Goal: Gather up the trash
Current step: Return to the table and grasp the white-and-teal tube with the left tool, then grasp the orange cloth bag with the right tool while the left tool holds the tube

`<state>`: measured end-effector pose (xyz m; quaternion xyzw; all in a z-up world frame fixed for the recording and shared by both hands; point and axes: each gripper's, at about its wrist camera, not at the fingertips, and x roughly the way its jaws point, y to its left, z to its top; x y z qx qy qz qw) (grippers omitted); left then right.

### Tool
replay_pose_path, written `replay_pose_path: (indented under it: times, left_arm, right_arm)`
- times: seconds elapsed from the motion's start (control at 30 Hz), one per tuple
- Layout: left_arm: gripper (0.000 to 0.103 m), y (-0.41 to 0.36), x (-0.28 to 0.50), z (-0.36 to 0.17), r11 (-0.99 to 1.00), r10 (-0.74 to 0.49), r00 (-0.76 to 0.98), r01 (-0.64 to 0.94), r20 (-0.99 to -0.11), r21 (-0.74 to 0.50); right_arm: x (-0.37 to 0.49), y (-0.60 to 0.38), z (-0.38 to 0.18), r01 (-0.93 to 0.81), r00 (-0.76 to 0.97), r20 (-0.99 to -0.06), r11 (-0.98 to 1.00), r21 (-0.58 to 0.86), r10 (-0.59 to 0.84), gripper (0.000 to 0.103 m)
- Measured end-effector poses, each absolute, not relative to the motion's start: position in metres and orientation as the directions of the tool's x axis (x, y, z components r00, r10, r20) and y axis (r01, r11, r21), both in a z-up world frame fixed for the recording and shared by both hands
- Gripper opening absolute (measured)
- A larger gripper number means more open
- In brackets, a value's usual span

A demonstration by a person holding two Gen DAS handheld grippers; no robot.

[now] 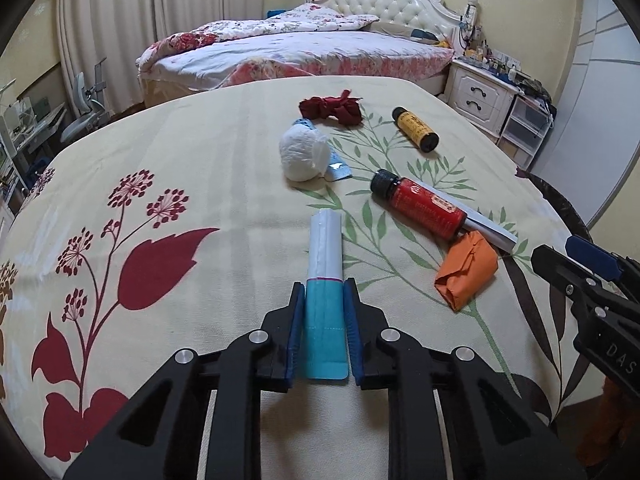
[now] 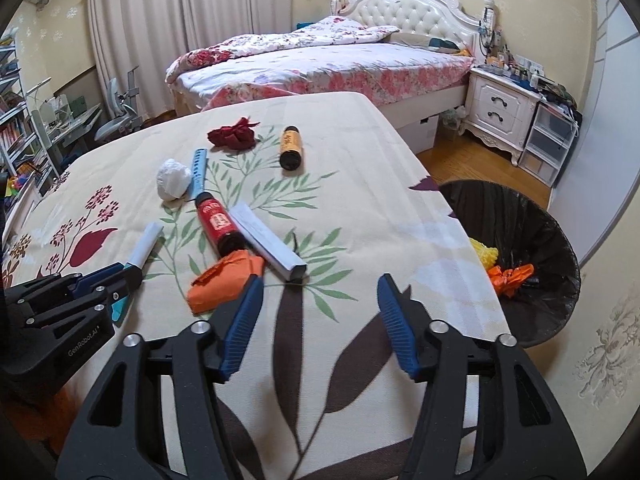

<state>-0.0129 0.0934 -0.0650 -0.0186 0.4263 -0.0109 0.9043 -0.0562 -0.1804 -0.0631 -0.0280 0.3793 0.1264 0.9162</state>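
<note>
Home bedroom, big bed (image 2: 320,68) w/ tufted white headboard (image 2: 408,12) & floral quilt, white nightstand (image 2: 500,108), long curtains (image 2: 160,20), desk chair (image 2: 116,116), wood floor

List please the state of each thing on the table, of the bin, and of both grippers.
Left gripper: shut on teal-white packet.
Right gripper: open, empty.
Red bottle: lying, capped.
Yellow bottle: lying.
White wad: crumpled.
Orange paper: crumpled.
Bin: lined, partly filled.

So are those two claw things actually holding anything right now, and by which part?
The left gripper is shut on the teal-and-white tube, clamping its teal end. The right gripper is open over the tablecloth, holding nothing.
</note>
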Motion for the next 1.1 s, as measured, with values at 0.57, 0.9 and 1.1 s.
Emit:
replay_pose_path:
  times: [0.57, 0.9, 1.1]
  left_arm:
    - [0.021, 0.146, -0.02, -0.054, 0.993, 0.022, 0.664, -0.104, -0.747, -0.064]
    - [0.021, 0.154, -0.018, -0.057, 0.99, 0.017, 0.66, -0.115, -0.751, -0.079]
    - [0.021, 0.154, -0.018, -0.058, 0.991, 0.018, 0.663, -0.113, -0.749, -0.076]
  right_arm:
    - [-0.05, -0.132, -0.081, -0.367, 0.584, -0.761, 0.928, 0.063, 0.282, 0.06]
    - [-0.048, -0.116, -0.086, -0.385, 0.599, -0.765, 0.923, -0.014, 0.238, 0.06]
    - [-0.051, -0.117, -0.086, -0.392, 0.602, -0.76, 0.92, -0.015, 0.244, 0.053]
